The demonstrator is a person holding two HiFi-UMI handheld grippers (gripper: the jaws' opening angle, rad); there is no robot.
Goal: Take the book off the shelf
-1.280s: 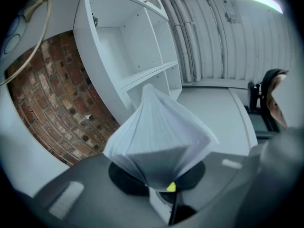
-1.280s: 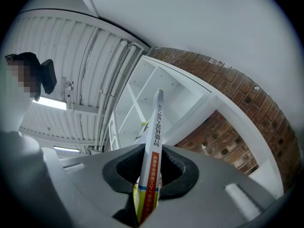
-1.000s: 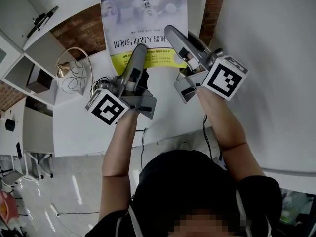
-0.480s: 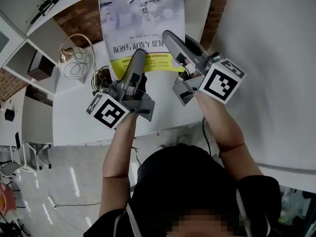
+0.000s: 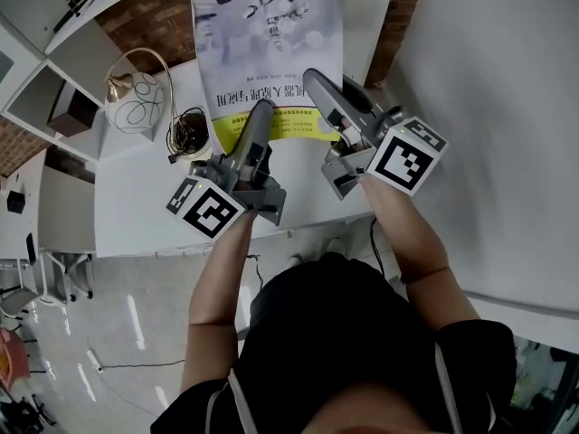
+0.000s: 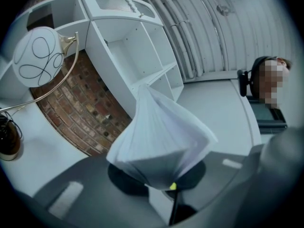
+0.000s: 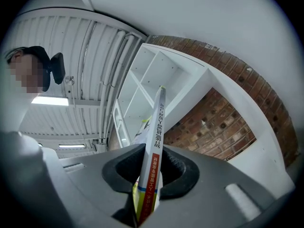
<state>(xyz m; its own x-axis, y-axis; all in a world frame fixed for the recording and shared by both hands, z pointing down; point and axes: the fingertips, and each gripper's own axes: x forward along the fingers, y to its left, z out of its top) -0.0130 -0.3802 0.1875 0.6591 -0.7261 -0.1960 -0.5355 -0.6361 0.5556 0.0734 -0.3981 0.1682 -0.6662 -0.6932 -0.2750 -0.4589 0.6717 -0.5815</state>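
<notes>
ok so the book [image 5: 267,52] looks already clear of the shelf [image 5: 54,107] here, it's hanging in the air over the white table [image 5: 136,206], well apart from the cubbies, held by its near edge with both tongs. The left gripper [image 5: 261,111] is pinched on the page side, its own view shows the white pages fanning out from between the closed-down jaws [image 6: 171,186], and the right gripper [image 5: 314,80] is clamped right on the spine [image 7: 154,146]. So I'd say the pulling-out part is basically done and what's left is carrying it off or laying it flat on the table, near the globe lamp [image 5: 134,102]. That needs both hands moving together, since the floppy page side could slip or bend. Writing: the cover has a white humanoid robot picture, a Chinese title and a yellow-green band with small print, all upside down from the head view, and the spine has Chinese characters, dark on white then white on red, can't read them confidently
</notes>
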